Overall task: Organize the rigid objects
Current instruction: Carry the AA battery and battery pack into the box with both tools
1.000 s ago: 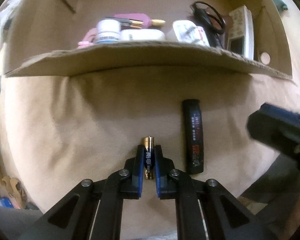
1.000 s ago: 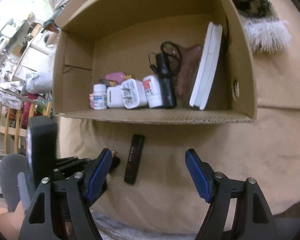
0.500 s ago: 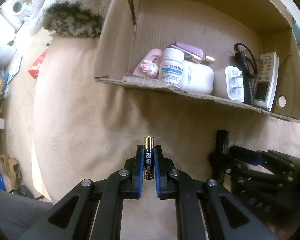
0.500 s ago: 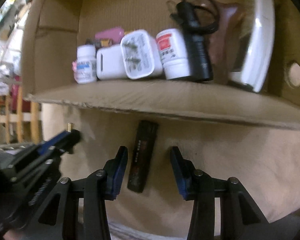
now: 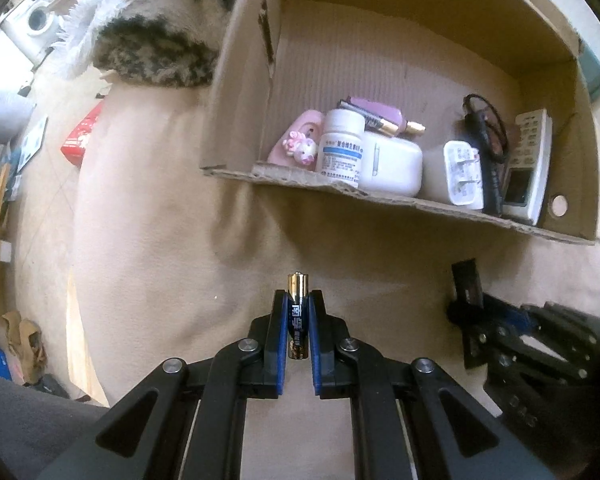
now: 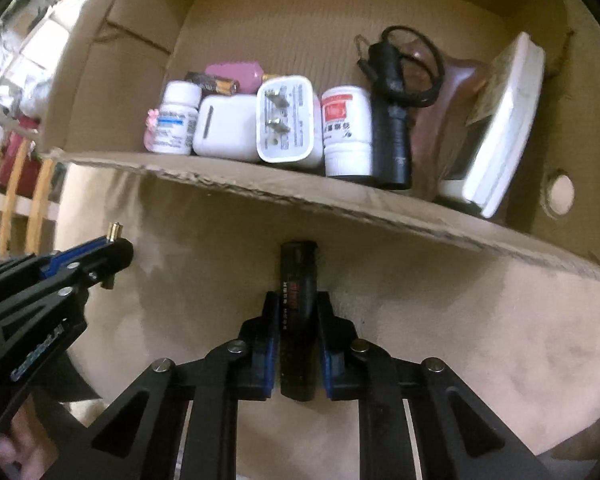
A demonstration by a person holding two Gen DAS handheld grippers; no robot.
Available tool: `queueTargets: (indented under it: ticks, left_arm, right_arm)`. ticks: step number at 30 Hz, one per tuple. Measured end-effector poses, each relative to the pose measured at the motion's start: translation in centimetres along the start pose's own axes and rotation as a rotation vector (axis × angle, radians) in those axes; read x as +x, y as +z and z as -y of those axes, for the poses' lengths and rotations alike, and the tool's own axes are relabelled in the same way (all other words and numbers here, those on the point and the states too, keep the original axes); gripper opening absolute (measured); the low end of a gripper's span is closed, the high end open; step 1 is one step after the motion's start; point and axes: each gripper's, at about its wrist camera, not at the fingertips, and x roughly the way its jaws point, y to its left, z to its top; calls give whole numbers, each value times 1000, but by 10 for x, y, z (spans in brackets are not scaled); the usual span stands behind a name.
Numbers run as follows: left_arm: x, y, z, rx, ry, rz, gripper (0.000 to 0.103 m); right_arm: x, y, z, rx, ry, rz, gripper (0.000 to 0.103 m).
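Through my left wrist camera, my left gripper [image 5: 298, 312] is clamped on a gold-and-black battery [image 5: 297, 320], the same grip as a second ago, but it now hangs above the beige blanket [image 5: 160, 240] with the cardboard box [image 5: 240, 80] swung into fuller view, so the battery looks ready to go in with the pill bottle [image 5: 340, 144] and the white charger [image 5: 462, 172] already lined up inside. At the right edge my other tool sits low over the slim black stick [image 5: 467, 282]. Through my right wrist camera, the change is plain: my right gripper [image 6: 298, 320], wide a second ago, has closed snugly onto that black stick [image 6: 298, 300], which lies on the blanket [image 6: 460, 340] just before the box's front lip [image 6: 340, 196]. I judge both last loose pieces are now secured for boxing. The surface is soft and creased; a furry throw [image 5: 148, 48], a washing machine [image 5: 38, 22] and wooden chair rails [image 6: 16, 196] show beyond.
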Motion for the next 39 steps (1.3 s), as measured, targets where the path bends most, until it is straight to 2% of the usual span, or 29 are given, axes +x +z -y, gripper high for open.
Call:
queueTargets:
  ticks: [5,9,14,18,21,28,32,39]
  left_arm:
    - [-23,-2,-2,14,-22,50,9]
    - [-45,1,-2,10,-29,112,9]
    - [-78,18,-7,-30,-68,186,9]
    - [-101,36,-5,-22,-62,264,9]
    - [-110,54,3,-6,-61,300,9]
    - [-101,98,22,27,-63,328,9]
    - [-79,111,31,63,-39,340,9]
    - [-46,114,32,93,-11,338,9]
  right_arm:
    - [-31,-13,5,8,54,60,19]
    - [-58,-22,17,20,87,146,19]
    - [-94,-18,18,9,84,276,19]
    - [-125,1,20,28,83,386,19]
    - [-135,17,18,38,88,435,19]
    - [-150,62,31,38,58,463,19]
    - [-126,86,42,66,39,431,19]
    - [-83,97,62,149,46,364,19]
